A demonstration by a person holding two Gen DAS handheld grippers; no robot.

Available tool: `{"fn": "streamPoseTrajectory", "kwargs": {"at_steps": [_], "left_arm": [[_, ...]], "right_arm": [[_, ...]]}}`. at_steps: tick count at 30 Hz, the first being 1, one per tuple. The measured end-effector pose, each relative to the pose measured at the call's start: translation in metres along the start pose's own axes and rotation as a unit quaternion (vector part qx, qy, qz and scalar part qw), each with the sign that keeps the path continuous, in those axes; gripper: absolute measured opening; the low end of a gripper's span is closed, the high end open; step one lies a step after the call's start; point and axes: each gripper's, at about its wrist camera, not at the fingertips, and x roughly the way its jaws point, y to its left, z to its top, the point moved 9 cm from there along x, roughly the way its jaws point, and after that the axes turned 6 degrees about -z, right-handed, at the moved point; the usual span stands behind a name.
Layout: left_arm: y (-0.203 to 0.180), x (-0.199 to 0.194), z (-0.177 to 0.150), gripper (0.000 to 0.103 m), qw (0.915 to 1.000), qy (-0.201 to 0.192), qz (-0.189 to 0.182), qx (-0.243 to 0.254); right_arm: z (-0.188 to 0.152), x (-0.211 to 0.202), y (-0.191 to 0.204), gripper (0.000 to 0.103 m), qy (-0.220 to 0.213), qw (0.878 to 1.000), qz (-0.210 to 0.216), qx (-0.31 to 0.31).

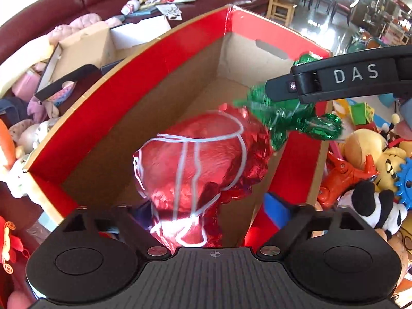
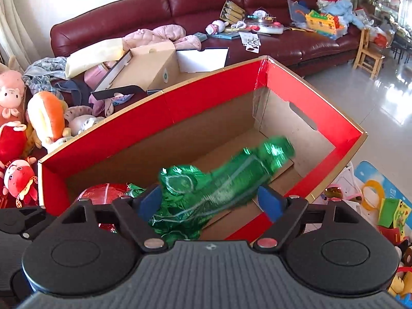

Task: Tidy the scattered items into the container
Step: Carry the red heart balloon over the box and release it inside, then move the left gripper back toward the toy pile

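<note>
A red-rimmed cardboard box stands open below both grippers; it also shows in the right wrist view. A red foil balloon with white lines and a green foil stem hangs over the box. My left gripper is open, its fingers spread either side of the red part. My right gripper is open with its blue pads wide apart; the blurred green foil part lies between them over the box. The right gripper's arm shows in the left wrist view.
Plush toys lie right of the box, more plush toys on its left. A smaller cardboard box and clothes sit behind. A dark red sofa with toys runs along the back. A wooden chair stands on the tiled floor.
</note>
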Motion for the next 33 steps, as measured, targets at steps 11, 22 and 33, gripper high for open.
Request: {"fn": "streamPoseTrajectory", "kwargs": {"at_steps": [11,22,33], "left_arm": [[-0.013,0.006,0.004,0.097,0.9997,-0.002,0.013,0.019],[-0.042,0.003,0.011,0.097,0.9978,-0.016,0.019,0.061],[-0.128,-0.008,0.02,0.097,0.985,-0.052,-0.022,0.163]], "right_arm": [[-0.011,0.001,-0.022,0.09,0.005,1.0,-0.008,0.015],[-0.026,-0.016,-0.06,0.09,-0.001,0.999,-0.02,0.042],[-0.063,-0.062,-0.143,0.09,-0.013,0.993,-0.079,0.089]]}}
